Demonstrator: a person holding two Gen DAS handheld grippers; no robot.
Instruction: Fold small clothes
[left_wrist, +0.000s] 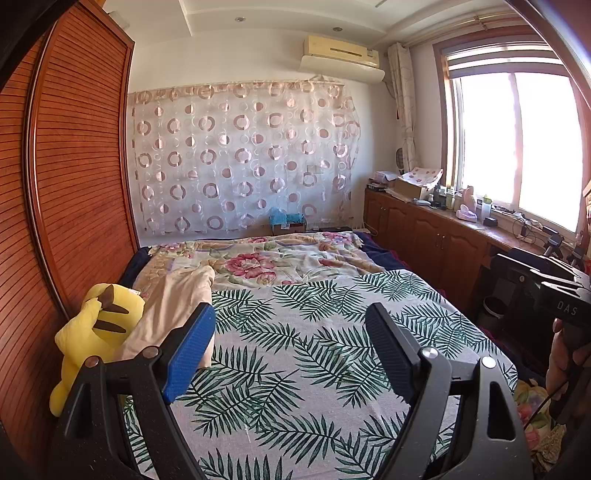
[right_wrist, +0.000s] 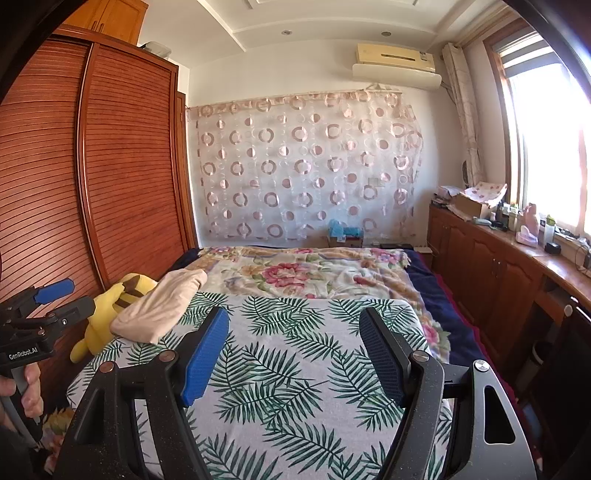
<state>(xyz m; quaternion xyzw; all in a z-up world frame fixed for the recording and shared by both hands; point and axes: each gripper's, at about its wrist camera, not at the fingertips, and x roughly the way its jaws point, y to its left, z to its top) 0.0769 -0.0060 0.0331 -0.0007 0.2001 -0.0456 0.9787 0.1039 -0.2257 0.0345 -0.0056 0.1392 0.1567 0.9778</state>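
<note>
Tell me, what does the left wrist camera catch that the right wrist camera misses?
Only the left wrist view shows the right gripper's handle with a hand around it, and a dark bin beside the bed. Only the right wrist view shows the left gripper from the side, jaws open. Both show the beige garment lying against the yellow plush toy on the palm-leaf cloth, plus the wardrobe and window.

Beige garment (right_wrist: 159, 308), green palm-leaf sheet (right_wrist: 295, 369), yellow plush toy (right_wrist: 107, 314), floral quilt (right_wrist: 295, 269)
</note>
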